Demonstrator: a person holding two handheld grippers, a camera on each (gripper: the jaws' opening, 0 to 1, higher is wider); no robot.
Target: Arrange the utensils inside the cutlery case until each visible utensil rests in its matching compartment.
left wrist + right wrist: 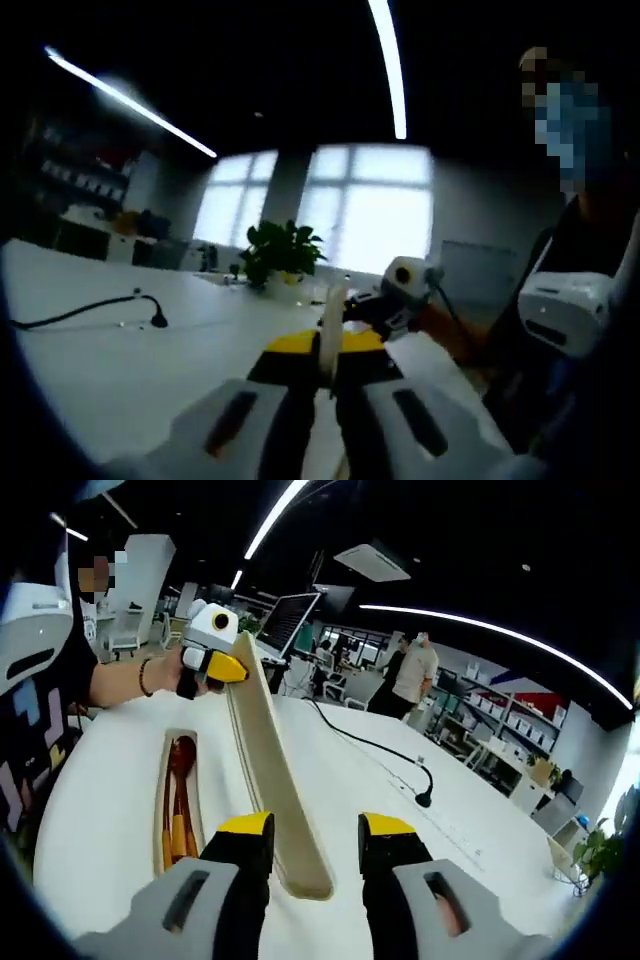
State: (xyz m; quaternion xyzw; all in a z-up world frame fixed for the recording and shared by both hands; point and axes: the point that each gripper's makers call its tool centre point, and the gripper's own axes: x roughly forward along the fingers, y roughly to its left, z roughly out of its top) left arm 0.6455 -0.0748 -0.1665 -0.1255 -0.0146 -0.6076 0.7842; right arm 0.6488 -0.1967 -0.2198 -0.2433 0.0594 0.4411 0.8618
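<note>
Two grippers in play. Right gripper [315,830] nearest in the right gripper view, jaws apart, holding nothing, the near end of the case lid [280,790] lying between them without visible contact. Lid long, beige, tilted up on edge, running away across the white table [400,820]. Just left of it, the open case tray [180,800] flat on the table, wooden spoon [180,765] and what looks like chopsticks lying inside its one long compartment; exact seating hard to tell. Farther off, left gripper [228,665] clamped on the lid's far end; in the left gripper view [329,345] jaws closed on that thin edge. Beyond: black cable [375,745], plant [283,252], people standing in the background.

Risks, as a judgement: lid pinched at one end only, so could twist or slip out and drop onto the tray, knocking the utensils askew. Right gripper closing off-centre could lever the lid sideways. Tray light, could slide across the table.
</note>
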